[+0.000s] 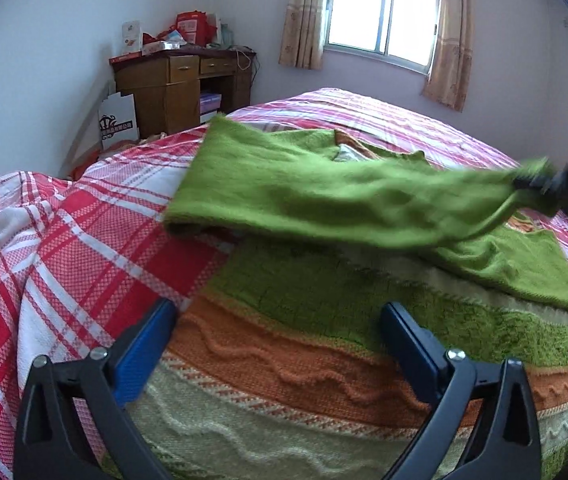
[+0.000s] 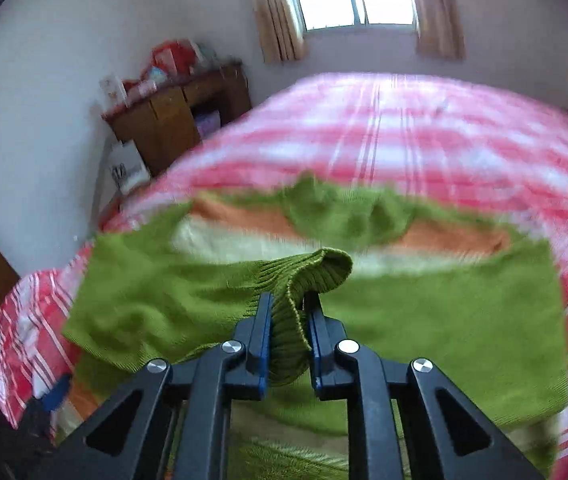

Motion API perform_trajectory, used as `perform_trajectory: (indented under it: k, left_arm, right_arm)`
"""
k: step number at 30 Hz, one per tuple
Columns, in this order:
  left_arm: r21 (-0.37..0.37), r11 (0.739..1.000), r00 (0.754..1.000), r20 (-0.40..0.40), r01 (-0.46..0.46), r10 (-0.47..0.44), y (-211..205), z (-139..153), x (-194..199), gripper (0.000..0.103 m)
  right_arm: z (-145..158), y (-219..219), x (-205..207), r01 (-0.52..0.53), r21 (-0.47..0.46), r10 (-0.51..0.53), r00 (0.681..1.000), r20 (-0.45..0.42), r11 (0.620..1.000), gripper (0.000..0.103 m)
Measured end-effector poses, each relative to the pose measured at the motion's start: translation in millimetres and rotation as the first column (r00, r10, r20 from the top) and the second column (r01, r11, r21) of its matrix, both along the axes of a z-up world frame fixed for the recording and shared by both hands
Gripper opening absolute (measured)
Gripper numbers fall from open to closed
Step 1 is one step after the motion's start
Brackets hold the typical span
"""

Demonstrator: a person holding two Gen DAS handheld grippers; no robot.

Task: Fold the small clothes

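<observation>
The left tongs (image 1: 279, 316) stand wide, nothing between the pads, poised low over the striped lower part of the jumper (image 1: 304, 360), which lies spread on the checked bedspread (image 1: 63, 240). Ahead of them and raised off the bed, a green sleeve (image 1: 304, 188) stretches across to their right, where the right tongs (image 1: 540, 184) hold its end.

The right tongs (image 2: 290, 320) are narrow, pinching the ribbed cuff (image 2: 304, 276) between the blue pads; the cuff bulges up just past the tips. Beyond and below them lies the jumper's (image 2: 424, 320) green body, with orange and cream bands further ahead. A desk (image 1: 171, 88) stands far ahead to the left, a window (image 1: 384, 12) straight ahead
</observation>
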State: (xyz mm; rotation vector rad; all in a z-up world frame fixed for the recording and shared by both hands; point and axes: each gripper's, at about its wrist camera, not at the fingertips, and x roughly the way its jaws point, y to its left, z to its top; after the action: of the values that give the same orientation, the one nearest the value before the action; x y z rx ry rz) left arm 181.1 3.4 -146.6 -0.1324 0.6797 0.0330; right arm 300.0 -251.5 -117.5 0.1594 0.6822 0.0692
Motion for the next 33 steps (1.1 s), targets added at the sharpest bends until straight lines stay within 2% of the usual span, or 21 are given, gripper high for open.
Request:
perform_trajectory:
  k: [3, 5, 8, 12, 15, 17, 18, 19, 20, 22, 23, 24, 25, 26, 30, 33]
  left_arm:
    - [0.002, 1.0, 1.0, -0.001, 0.0, 0.0, 1, 0, -1, 0.103]
    - [0.002, 1.0, 1.0, -0.001, 0.0, 0.0, 1, 0, 0, 0.103]
    - [0.006, 1.0, 1.0, 0.0, -0.001, 0.001, 1, -1, -1, 0.103]
    - [0.012, 1.0, 1.0, -0.002, -0.002, 0.003, 1, -1, 0, 0.103]
    - [0.016, 1.0, 1.0, -0.004, -0.003, 0.003, 1, -1, 0, 0.103]
    - [0.018, 1.0, 1.0, -0.006, -0.003, 0.003, 2, -1, 1, 0.103]
    - [0.015, 1.0, 1.0, -0.004, -0.002, 0.002, 1, -1, 1, 0.103]
    - [0.014, 1.0, 1.0, -0.004, -0.002, 0.002, 1, -1, 1, 0.103]
    - [0.016, 1.0, 1.0, -0.003, -0.003, 0.003, 1, -1, 0, 0.103]
    - [0.02, 1.0, 1.0, -0.002, -0.004, 0.004, 1, -1, 1, 0.103]
    - [0.018, 1.0, 1.0, -0.002, -0.004, 0.004, 2, -1, 1, 0.103]
    - [0.019, 1.0, 1.0, -0.001, -0.004, 0.004, 2, -1, 1, 0.103]
    - [0.021, 1.0, 1.0, -0.002, -0.005, 0.005, 1, -1, 1, 0.103]
    - [0.024, 1.0, 1.0, -0.003, -0.005, 0.006, 1, -1, 1, 0.103]
    - [0.026, 1.0, 1.0, -0.003, -0.006, 0.006, 0, 0, 0, 0.103]
    - [0.028, 1.0, 1.0, -0.003, -0.006, 0.006, -1, -1, 0, 0.103]
  right_arm:
    - [33, -11, -15, 0.032, -0.056, -0.027, 0.995, 0.095, 0.998, 0.015]
    - [45, -23, -24, 0.062, -0.101, -0.049, 0.991, 0.123, 0.993, 0.015]
    - [46, -48, -37, 0.121, -0.182, -0.098, 0.987, 0.13, 0.976, 0.015]
    - [19, -78, -46, 0.162, -0.222, -0.15, 0.986, 0.068, 0.961, 0.015]
    - [-15, -92, -47, 0.158, -0.243, -0.168, 0.986, -0.019, 0.957, 0.017]
    - [-42, -97, -43, 0.151, -0.267, -0.186, 0.976, -0.115, 0.952, 0.032]
    - [-48, -99, -44, 0.156, -0.269, -0.199, 0.97, -0.142, 0.951, 0.032]
    - [-45, -102, -49, 0.164, -0.245, -0.199, 0.972, -0.124, 0.955, 0.04]
    - [-37, -107, -56, 0.189, -0.222, -0.216, 0.971, -0.101, 0.957, 0.052]
    - [-20, -118, -77, 0.311, -0.207, -0.322, 0.947, -0.02, 0.928, 0.056]
    - [-9, -127, -95, 0.41, -0.191, -0.409, 0.911, 0.047, 0.892, 0.056]
    - [-1, -133, -108, 0.461, -0.158, -0.452, 0.888, 0.089, 0.873, 0.056]
    - [4, -137, -117, 0.464, -0.113, -0.453, 0.885, 0.113, 0.879, 0.056]
    - [9, -138, -121, 0.431, -0.07, -0.422, 0.899, 0.116, 0.9, 0.056]
    - [7, -118, -105, 0.254, -0.033, -0.252, 0.966, 0.052, 0.967, 0.055]
    - [-7, -89, -86, 0.119, -0.016, -0.119, 0.993, -0.01, 0.993, 0.055]
